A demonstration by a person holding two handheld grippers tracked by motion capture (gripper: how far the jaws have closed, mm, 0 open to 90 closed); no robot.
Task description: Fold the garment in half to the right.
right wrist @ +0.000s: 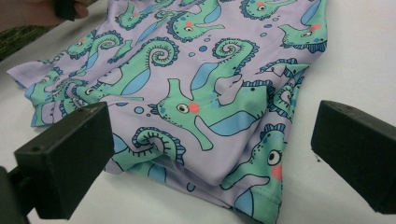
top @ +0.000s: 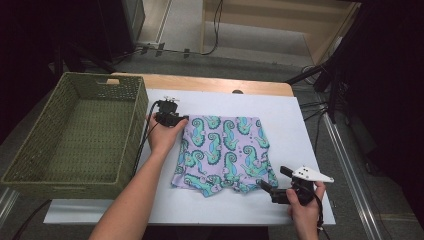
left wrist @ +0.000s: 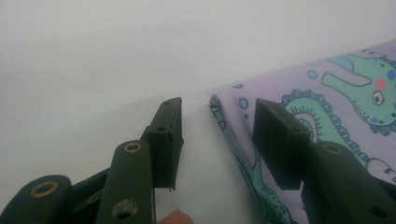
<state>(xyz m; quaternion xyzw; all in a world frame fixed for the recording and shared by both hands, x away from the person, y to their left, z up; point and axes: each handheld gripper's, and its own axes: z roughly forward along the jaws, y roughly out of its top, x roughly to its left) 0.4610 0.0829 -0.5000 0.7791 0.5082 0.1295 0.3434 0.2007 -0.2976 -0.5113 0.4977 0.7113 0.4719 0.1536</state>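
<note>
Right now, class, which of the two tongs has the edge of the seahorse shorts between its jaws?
The left tongs, by the basket: their jaws straddle the shorts' edge. The right tongs gape beside a leg hem.

free: white table point(top: 300, 125) right of shorts point(top: 225, 150) | blocked: basket point(top: 75, 130) left

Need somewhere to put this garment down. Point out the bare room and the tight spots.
The green basket is empty inside. The white mat is bare beyond the seahorse shorts, and on the strip along their near edge. It is tight between basket and shorts, where the left gripper sits, and at the right gripper.
</note>
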